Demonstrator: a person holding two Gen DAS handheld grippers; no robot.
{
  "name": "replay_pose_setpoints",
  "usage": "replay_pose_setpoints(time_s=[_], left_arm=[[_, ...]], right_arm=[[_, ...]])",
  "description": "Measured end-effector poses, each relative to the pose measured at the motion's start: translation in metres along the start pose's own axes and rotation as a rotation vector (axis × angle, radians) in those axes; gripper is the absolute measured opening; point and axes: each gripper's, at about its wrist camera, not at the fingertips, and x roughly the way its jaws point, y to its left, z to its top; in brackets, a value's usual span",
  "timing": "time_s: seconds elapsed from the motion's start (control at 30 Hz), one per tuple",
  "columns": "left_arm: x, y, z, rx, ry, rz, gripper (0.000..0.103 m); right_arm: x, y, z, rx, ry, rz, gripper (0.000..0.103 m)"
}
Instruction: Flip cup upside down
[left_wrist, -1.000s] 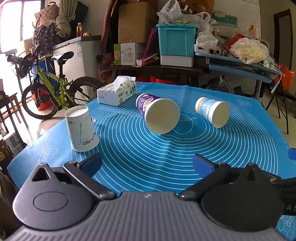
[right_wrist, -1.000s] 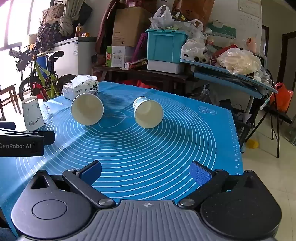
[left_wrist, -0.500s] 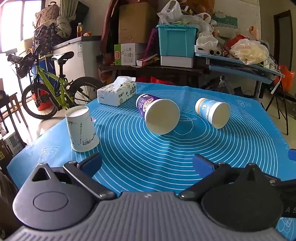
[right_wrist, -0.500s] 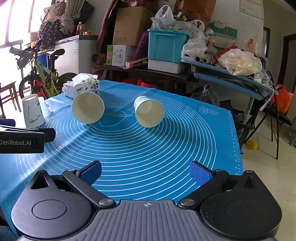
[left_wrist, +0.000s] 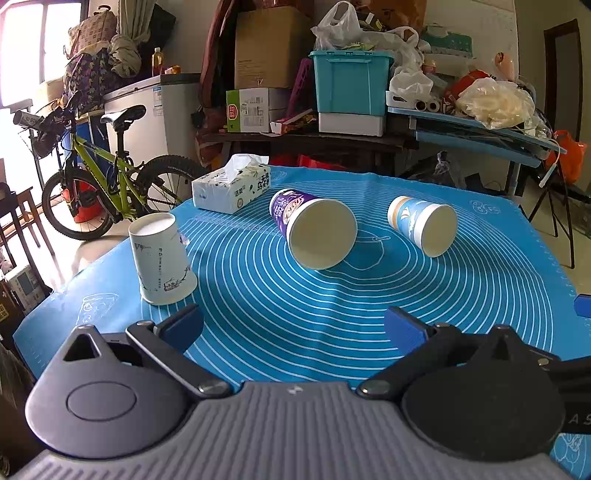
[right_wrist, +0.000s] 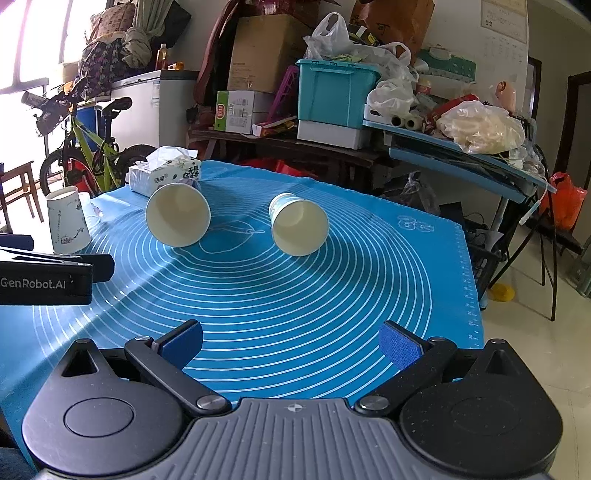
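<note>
Nothing has really changed in the last second: both the left tool (left_wrist: 293, 319) and right tool (right_wrist: 290, 341) stay wide and empty, while the purple cup (left_wrist: 312, 230) and blue cup (left_wrist: 423, 225) lie sideways mid-frame, unflipped.
</note>
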Motion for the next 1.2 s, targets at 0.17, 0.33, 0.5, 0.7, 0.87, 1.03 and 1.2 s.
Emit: replay_pose_setpoints(time_s=[0.17, 0.33, 0.5, 0.7, 0.87, 1.03, 1.2], left_arm=[[0.0008, 0.0011, 0.0004, -0.008, 0.01, -0.001, 0.102], [0.0012, 0.0008, 0.0007, -0.005, 0.009, -0.001, 0.102], [0.0012, 0.0008, 0.0007, -0.005, 0.009, -0.001, 0.102], [0.0012, 0.0009, 0.0003, -0.006, 0.009, -0.001, 0.102], [0.0013, 0.0008, 0.0002, -0.006, 0.009, 0.0, 0.102], [0.0013, 0.0007, 0.0002, -0.004, 0.007, 0.0, 0.102], [0.0015, 0.0002, 0.0002, -0.001, 0.006, 0.0, 0.102]], right_arm=[[0.0, -0.0003, -0.0001, -0.001, 0.001, -0.001, 0.103], [0.001, -0.0002, -0.0012, -0.005, 0.003, -0.001, 0.103], [0.0029, 0.0006, -0.0023, -0.007, 0.009, -0.002, 0.103], [0.003, 0.0005, -0.0023, -0.007, 0.009, -0.003, 0.103], [0.0028, 0.0004, -0.002, -0.008, 0.009, -0.002, 0.103], [0.0034, 0.0007, -0.0022, -0.009, 0.01, -0.002, 0.103], [0.0039, 0.0004, -0.0028, -0.009, 0.01, -0.003, 0.103]])
